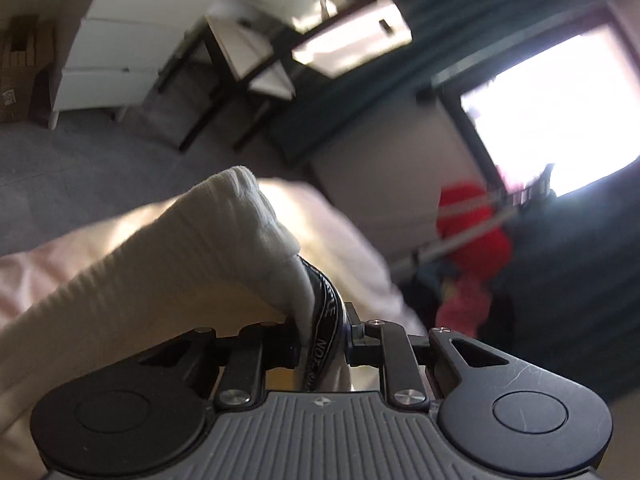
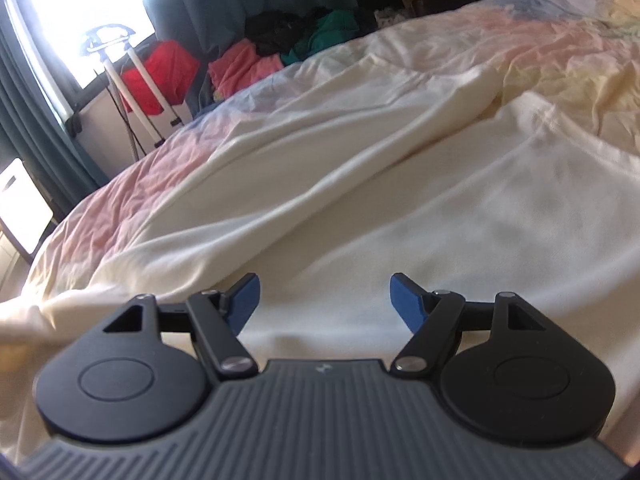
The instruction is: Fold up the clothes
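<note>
Left gripper (image 1: 320, 344): my jaws are clamped on the cream garment (image 1: 168, 280) at its ribbed edge, with a black printed band (image 1: 326, 320) pinched in along with the knit. The lettering on the band is only partly readable. The fabric rises from the jaws into a bunched peak, then drapes away to the left and down out of frame.

Left view is tilted and motion-blurred. Behind the fabric: grey floor (image 1: 100, 160), a white drawer unit (image 1: 120, 48), a dark-legged table (image 1: 248, 64), and a bright window (image 1: 552, 120) with teal curtain (image 1: 360, 80). Red clothing (image 1: 472, 232) sits below the window.

Right gripper (image 2: 325, 300): jaws wide apart, blue pads (image 2: 244, 298) showing, nothing between them. It hovers low over the same cream garment (image 2: 360, 208), which lies spread across the bed (image 2: 560, 48) in long soft folds. I can't tell whether the fingertips touch the cloth.

The bed cover is pastel pink, blue and yellow, and creased. At the far edge of the bed there's a clothes pile (image 2: 288, 48): pink, black and green pieces.
</note>
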